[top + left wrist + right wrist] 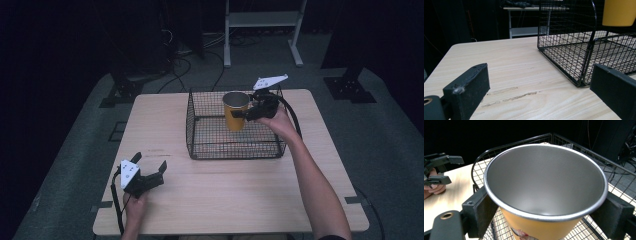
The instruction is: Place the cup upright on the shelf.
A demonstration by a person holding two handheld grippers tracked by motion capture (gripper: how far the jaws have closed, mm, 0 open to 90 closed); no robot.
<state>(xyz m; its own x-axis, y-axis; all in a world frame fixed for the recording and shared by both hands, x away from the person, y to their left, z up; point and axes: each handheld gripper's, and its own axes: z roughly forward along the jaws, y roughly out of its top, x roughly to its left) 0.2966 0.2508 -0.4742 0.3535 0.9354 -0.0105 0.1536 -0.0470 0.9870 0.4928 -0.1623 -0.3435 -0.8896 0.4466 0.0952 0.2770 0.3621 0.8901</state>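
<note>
Gripping a yellow cup (pixel 235 111) just under its rim, my right gripper (pixel 240 114) holds it upright above the floor of the black wire basket (pixel 200 135). The cup's grey inside (pixel 544 177) holds nothing (a printed picture peeks out low on its side). Under the cup, the basket floor shows bare mesh. My left gripper (pixel 152 165) rests on the wooden table (pixel 225 195) near its front left corner, jaws spread wide around nothing, well apart from the basket.
</note>
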